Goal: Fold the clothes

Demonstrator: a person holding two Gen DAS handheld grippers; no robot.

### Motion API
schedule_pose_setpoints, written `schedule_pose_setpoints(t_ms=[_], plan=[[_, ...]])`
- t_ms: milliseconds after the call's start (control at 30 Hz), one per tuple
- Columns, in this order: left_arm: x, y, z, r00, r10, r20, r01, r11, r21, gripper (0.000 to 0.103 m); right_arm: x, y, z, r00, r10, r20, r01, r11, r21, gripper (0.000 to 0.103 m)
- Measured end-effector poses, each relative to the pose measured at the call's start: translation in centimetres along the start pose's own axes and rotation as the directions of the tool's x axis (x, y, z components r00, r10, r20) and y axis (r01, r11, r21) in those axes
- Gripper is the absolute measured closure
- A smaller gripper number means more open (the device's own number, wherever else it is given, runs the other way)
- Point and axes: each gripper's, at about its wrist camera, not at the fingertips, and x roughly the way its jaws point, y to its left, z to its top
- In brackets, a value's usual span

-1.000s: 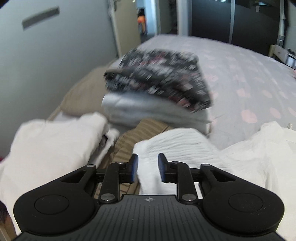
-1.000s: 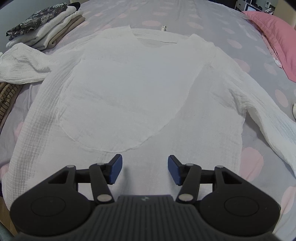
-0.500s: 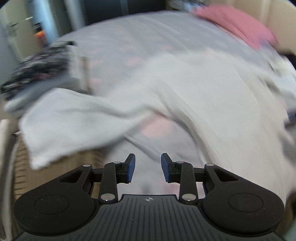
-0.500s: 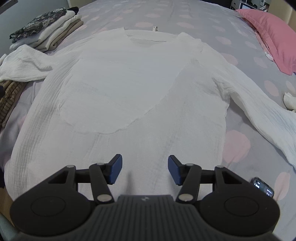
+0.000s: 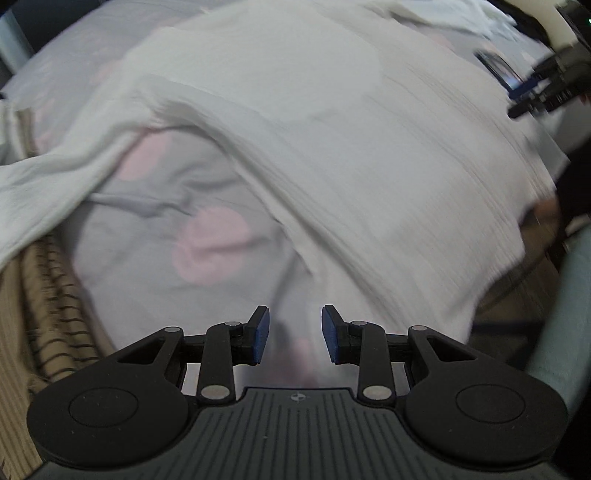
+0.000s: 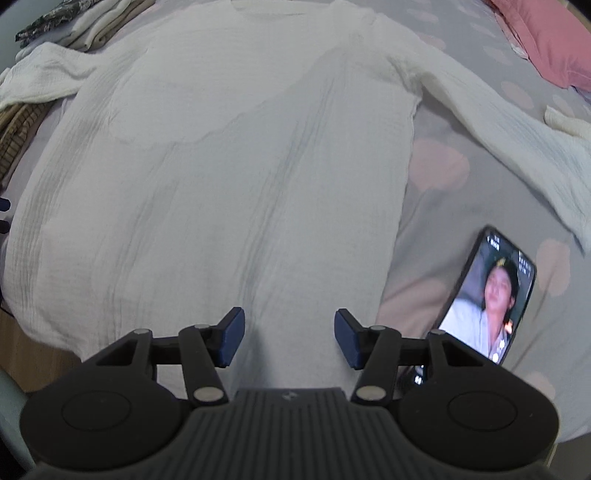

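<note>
A white long-sleeved crinkle shirt (image 6: 229, 155) lies flat on the bed, sleeves spread out to both sides. My right gripper (image 6: 289, 338) is open and empty, just above the shirt's bottom hem. My left gripper (image 5: 294, 334) is open and empty, over the grey sheet beside the shirt's left side (image 5: 369, 155), below its left sleeve (image 5: 55, 177). The right gripper also shows at the far right of the left wrist view (image 5: 535, 92).
The bed has a grey sheet with pink dots (image 6: 439, 166). A lit phone (image 6: 487, 295) lies right of the hem. A folded pile (image 6: 74, 22) is at the far left. A brown striped garment (image 5: 40, 295) lies at the left. A pink pillow (image 6: 546, 33) is far right.
My left gripper swung right from the folded pile to the shirt's left side and opened wider. My right gripper pulled back toward the hem, bringing the phone into view.
</note>
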Motion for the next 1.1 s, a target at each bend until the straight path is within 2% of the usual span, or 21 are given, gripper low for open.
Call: schedule_pose_setpoints(t_ms=[200, 333, 467, 533, 567, 600, 633, 700, 867, 1000, 1100], plan=[[2.0, -1.3, -0.7, 0.995, 0.005, -0.098, 0.000, 0.999, 0.045, 0.074, -0.5, -1.5, -2.0, 1.000, -0.019, -0.018, 0.020, 0.998, 0.059, 0.046], [2.1, -1.3, -0.8, 0.994, 0.000, -0.110, 0.003, 1.000, 0.023, 0.074, -0.4, -2.8, -3.2, 0.998, -0.020, -0.053, 0.027, 0.991, 0.128, 0.046], [2.4, -1.0, -0.9, 0.993, -0.010, -0.120, 0.008, 1.000, -0.021, 0.074, 0.8, -3.1, -3.9, 0.993, -0.007, -0.115, 0.023, 0.990, 0.139, 0.057], [2.6, -1.2, -0.9, 0.992, -0.017, -0.122, 0.013, 0.999, -0.033, 0.077, 1.3, -3.1, -3.9, 0.991, -0.007, -0.136, 0.026, 0.991, 0.134, 0.059], [2.6, -1.3, -0.9, 0.992, -0.022, -0.122, 0.018, 0.999, -0.036, 0.085, 1.5, -3.1, -3.9, 0.990, -0.008, -0.143, 0.027, 0.991, 0.130, 0.059], [2.5, -1.5, -0.8, 0.992, -0.030, -0.121, 0.026, 0.999, -0.036, 0.093, 1.4, -2.9, -3.9, 0.990, -0.009, -0.142, 0.027, 0.992, 0.124, 0.065], [2.5, -1.8, -0.7, 0.992, -0.037, -0.120, 0.033, 0.999, -0.036, 0.096, 1.3, -2.8, -3.9, 0.990, -0.008, -0.140, 0.025, 0.993, 0.117, 0.079], [2.1, -2.2, -0.6, 0.992, -0.051, -0.115, 0.046, 0.998, -0.048, 0.101, 0.9, -2.5, -3.8, 0.992, 0.002, -0.129, 0.012, 0.994, 0.108, 0.095], [-0.9, -1.6, 0.3, 0.993, -0.105, -0.052, 0.096, 0.984, -0.153, 0.102, -1.7, -3.0, -2.9, 0.995, 0.030, -0.098, -0.015, 0.989, 0.146, 0.098], [-5.8, 0.0, 1.3, 0.990, -0.122, 0.072, 0.137, 0.959, -0.249, 0.102, -7.2, -4.0, -1.3, 1.000, 0.011, -0.019, -0.009, 0.992, 0.126, 0.098], [-10.1, 1.4, 1.4, 0.979, -0.117, 0.168, 0.165, 0.937, -0.309, 0.102, -12.0, -5.5, -0.3, 0.999, -0.034, 0.034, 0.031, 0.995, 0.096, 0.098]])
